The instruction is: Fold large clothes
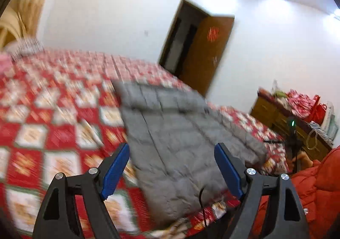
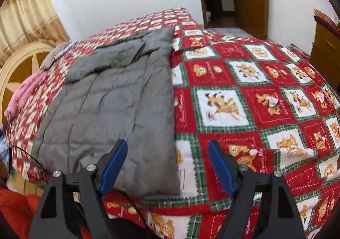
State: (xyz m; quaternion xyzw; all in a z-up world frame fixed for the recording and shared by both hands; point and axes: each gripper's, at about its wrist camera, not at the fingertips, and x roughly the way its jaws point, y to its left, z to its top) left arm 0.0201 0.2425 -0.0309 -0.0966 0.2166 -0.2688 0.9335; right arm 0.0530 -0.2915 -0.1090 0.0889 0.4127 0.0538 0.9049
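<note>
Grey quilted jacket (image 2: 114, 100) folded on a red patchwork bedspread (image 2: 244, 94), both grippers empty.

The bedspread fills most of each frame; the jacket lies flat left of centre in the right wrist view and centre in the left wrist view (blurred). The left gripper (image 1: 171, 149) and right gripper (image 2: 167, 146), low in their frames, stand wide with nothing between their blue pads (image 2: 113, 164).

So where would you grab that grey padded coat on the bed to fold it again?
Probably at the near corners of the grey coat, coming in low from the bed's near edge. It lies flat, sleeve folded on top, its hem almost at the edge of the quilt, so the corners could be pinched and lifted away from you.
</note>
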